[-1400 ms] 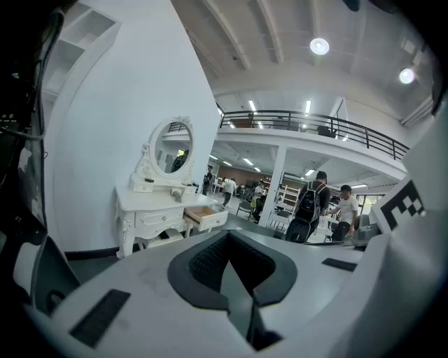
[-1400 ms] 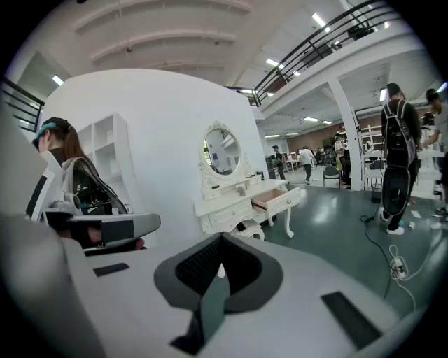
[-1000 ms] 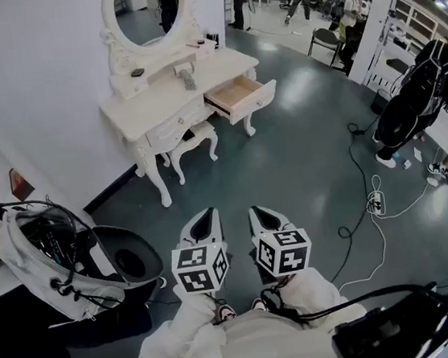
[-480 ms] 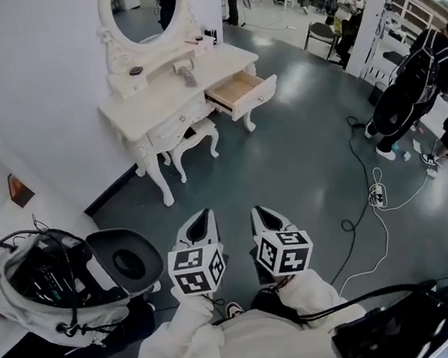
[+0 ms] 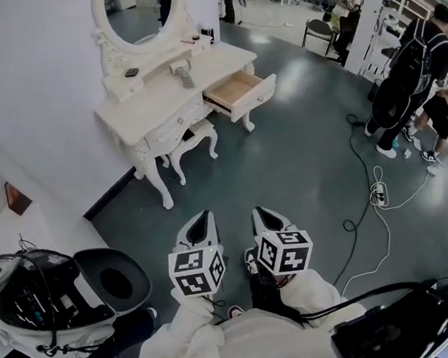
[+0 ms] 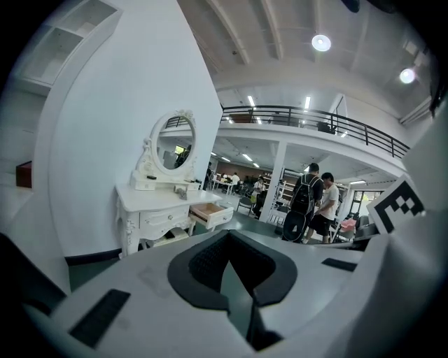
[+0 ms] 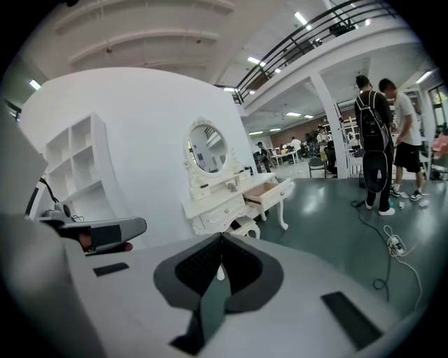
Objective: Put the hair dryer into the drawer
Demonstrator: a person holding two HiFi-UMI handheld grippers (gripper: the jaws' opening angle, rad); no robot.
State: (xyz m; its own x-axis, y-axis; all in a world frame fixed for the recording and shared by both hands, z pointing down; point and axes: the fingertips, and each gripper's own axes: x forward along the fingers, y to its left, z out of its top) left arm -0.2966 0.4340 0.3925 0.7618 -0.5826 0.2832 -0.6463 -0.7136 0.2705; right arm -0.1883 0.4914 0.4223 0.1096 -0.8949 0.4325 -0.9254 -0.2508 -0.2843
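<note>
Both grippers in the head view, left gripper (image 5: 203,215) and right gripper (image 5: 259,211), sit side by side at the end of white sleeves (image 5: 228,348), each with its jaws pressed together and nothing in them. Under them lies a dark, glossy grey-green floor (image 5: 303,164). Well ahead of them a white dressing table (image 5: 139,112) with an oval mirror (image 5: 134,11) stands against a white wall (image 5: 27,93). The hair dryer (image 5: 186,77) lies on the tabletop, and the drawer (image 5: 238,93) beside it is pulled out and shows bare wood inside. A small stool (image 5: 195,141) is tucked under the table. Off to the right of the right gripper, cables (image 5: 367,225) trail across the floor, and people (image 5: 411,82) stand beyond them.

Seen from the left gripper view, the left gripper (image 6: 227,235) has its dark pads meeting at the tips, empty. Far beyond and to their left are the table, the hair dryer (image 6: 180,192) on it and the open drawer (image 6: 210,212). Two people (image 6: 315,206) stand ahead to the right, beneath a railed balcony (image 6: 315,115).

From the right gripper view, the right gripper (image 7: 221,237) is likewise closed on nothing. The hair dryer (image 7: 230,185) and the drawer (image 7: 266,192) lie far ahead. White shelves (image 7: 73,164) stand to the left of it.
</note>
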